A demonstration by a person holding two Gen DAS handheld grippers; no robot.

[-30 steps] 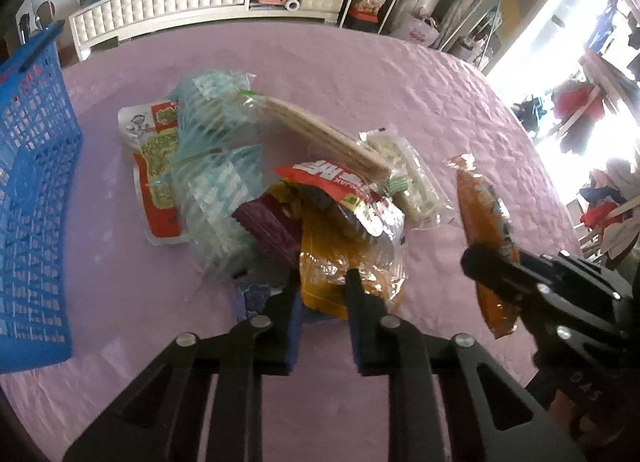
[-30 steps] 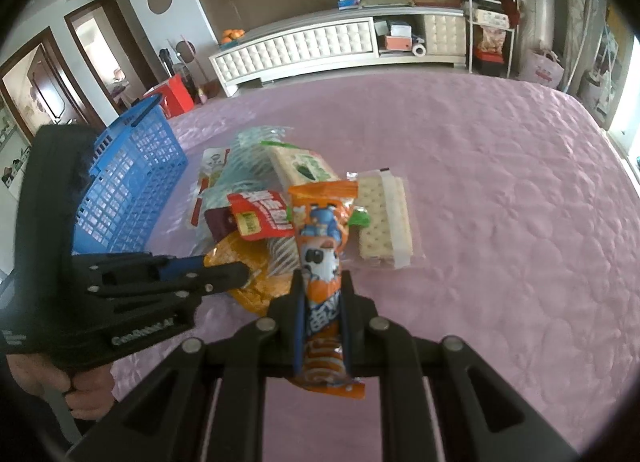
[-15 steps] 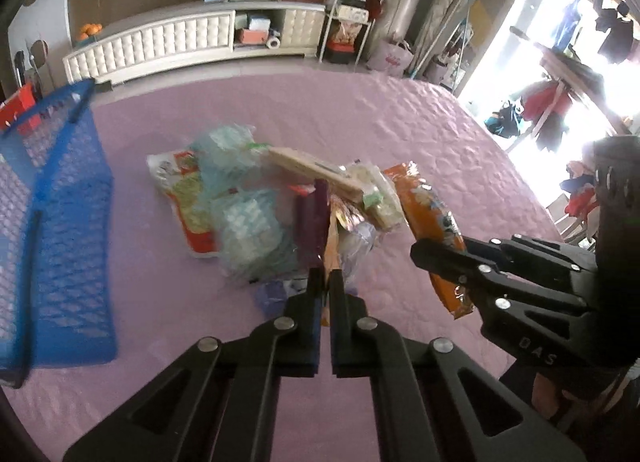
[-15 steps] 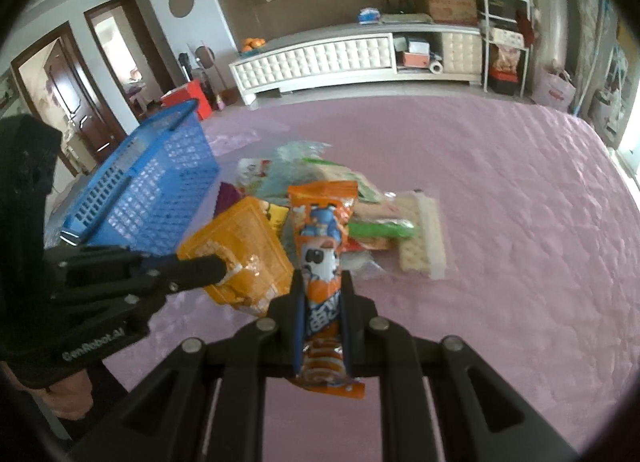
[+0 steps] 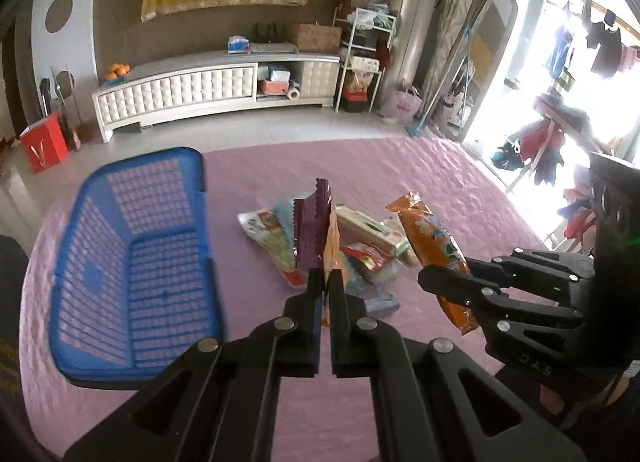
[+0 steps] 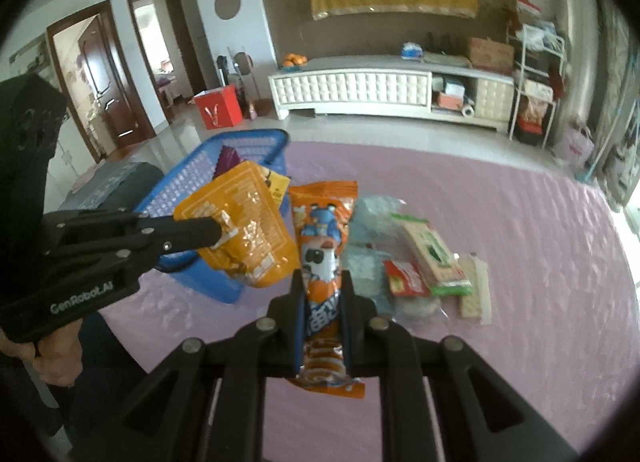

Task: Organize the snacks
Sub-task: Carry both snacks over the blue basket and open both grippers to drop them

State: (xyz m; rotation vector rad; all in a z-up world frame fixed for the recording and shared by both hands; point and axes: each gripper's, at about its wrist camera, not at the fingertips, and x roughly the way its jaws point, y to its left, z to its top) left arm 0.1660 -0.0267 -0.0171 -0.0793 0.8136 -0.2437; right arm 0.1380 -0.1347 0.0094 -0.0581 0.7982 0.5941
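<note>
My left gripper [image 5: 325, 276] clamps purple and orange foil packets [image 5: 314, 230] aloft right of blue mesh basket [image 5: 132, 262]; right gripper [image 6: 321, 282] pinches long orange cartoon-print wrapper [image 6: 322, 246] above pink table [image 6: 520, 262]

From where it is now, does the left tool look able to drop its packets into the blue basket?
Probably yes: the left tool holds two packets in the air beside the basket, whose open top looks unobstructed.

Glossy foil packets [image 6: 322, 246]; blue plastic basket [image 5: 132, 262].
</note>
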